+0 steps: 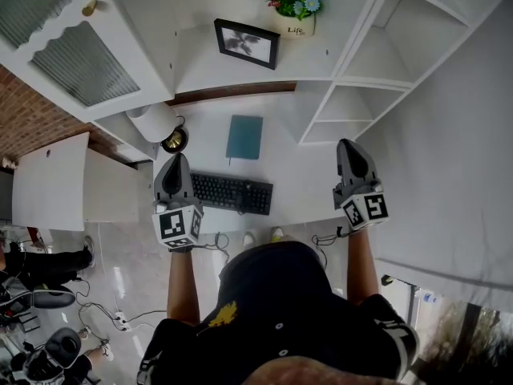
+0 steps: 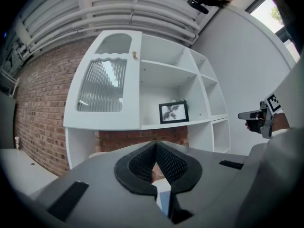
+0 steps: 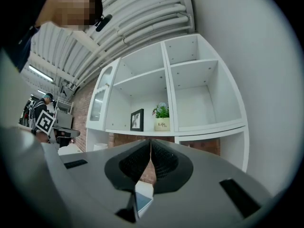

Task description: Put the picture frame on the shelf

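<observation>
The picture frame (image 1: 247, 43) stands upright on the shelf (image 1: 210, 72), just beside a flower pot (image 1: 295, 10) and well ahead of both pairs of jaws. The left gripper (image 2: 155, 145) and the right gripper (image 3: 150, 144) each have their jaws pressed together with nothing between them. The placing looks done, and nothing seems left to do.

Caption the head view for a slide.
Picture frame on the shelf beside a potted plant; left claw and right claw shut, empty.

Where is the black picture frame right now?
In the head view, the black picture frame stands on the white shelf, just left of the white flower pot.
</observation>
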Demonstrator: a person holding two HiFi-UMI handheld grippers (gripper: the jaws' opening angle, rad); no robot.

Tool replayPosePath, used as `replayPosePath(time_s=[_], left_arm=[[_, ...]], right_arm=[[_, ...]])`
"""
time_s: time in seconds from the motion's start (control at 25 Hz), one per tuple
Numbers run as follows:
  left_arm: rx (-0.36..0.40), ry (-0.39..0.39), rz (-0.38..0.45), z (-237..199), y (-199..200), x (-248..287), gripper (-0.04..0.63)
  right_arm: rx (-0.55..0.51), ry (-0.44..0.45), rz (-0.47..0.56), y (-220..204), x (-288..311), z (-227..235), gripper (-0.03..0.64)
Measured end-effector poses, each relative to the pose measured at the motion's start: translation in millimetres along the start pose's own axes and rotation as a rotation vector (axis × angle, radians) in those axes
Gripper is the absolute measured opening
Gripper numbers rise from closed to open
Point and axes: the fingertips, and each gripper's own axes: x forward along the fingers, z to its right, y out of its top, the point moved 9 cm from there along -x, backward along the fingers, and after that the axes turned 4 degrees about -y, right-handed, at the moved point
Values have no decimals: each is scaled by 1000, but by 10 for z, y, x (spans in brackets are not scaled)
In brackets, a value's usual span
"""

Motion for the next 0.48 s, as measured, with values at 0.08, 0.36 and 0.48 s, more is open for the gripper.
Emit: replayPosePath(time_s=[0.08,0.36,0.48], left_arm=[[-2,0,-4,-14,-30,-13,18],[-5,-25,-10,41,-89,-86,18],[-8,-41,-7,60,-87,-112,18]], right_arm=[[8,-20,-5,-34,-53,15,11],[-8,-36,21,21,-90,-101,9],[-27,-21,22,56,-86,-212,8]])
